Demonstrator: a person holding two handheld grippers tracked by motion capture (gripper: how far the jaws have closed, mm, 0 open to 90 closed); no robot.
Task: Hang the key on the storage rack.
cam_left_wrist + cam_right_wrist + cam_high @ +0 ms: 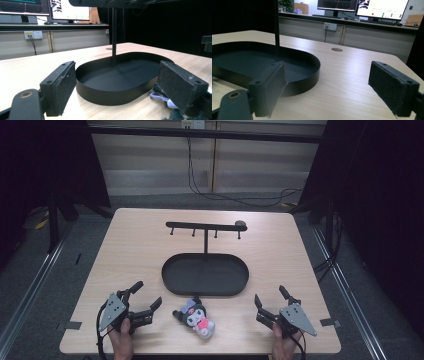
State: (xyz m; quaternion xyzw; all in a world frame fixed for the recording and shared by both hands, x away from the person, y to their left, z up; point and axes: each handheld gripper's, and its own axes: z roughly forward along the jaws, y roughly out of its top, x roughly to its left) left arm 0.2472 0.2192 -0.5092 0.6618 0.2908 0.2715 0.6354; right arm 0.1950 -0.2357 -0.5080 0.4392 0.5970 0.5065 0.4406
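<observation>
Left gripper (148, 295) and right gripper (270, 299) both spread wide, holding nothing. Small doll (196, 316), maybe plush, at 6 o'clock from black tray (172, 280). Hook stand (205, 227) rising from tray.

Your left hand (121, 340) enters from bottom edge, gripping left claw (148, 296) low over near-left worktop (130, 245); jaws spread wide, nothing between them, tips angled forward and inward. Your right hand (285, 345) mirrors it at near-right, right claw (270, 296) likewise gaping and empty, tips angled forward and inward. Grey three-cornered plates top both claws. In both gripper views, black padded jaws stand far apart, just above worktop.
</observation>
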